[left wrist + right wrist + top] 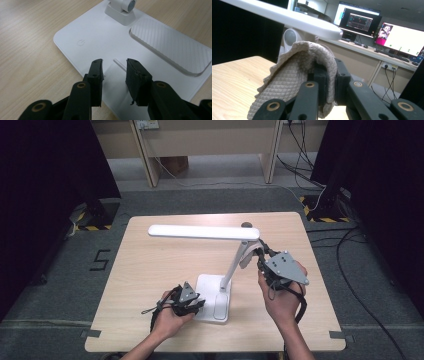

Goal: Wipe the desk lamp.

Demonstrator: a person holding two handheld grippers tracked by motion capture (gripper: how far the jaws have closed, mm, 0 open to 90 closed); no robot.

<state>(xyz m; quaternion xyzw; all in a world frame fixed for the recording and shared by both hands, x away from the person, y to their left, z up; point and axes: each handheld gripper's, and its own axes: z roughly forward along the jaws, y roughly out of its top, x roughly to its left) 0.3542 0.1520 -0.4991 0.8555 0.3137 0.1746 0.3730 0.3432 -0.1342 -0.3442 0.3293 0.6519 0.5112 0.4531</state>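
Grey carpet and dark curtains ring the pale wooden table (150, 270), and on it I have a white desk lamp (235, 257) standing near the middle, its long head (202, 231) stretched out level toward my left. Its flat base (100, 42) looks heavy and smooth, so I judge it slippery under a pad; I'm steadying it at the near edge, where my left gripper (113, 68) hovers with jaws parted over the plastic, clamping nothing. My right gripper (329, 75) is clenched on a grey waffle-weave cloth (294, 72), soft and limp, folded over one jaw just beside the lamp's upright stem (239, 255). That stem looks stiff, but probably hinged, so I'd wipe gently.
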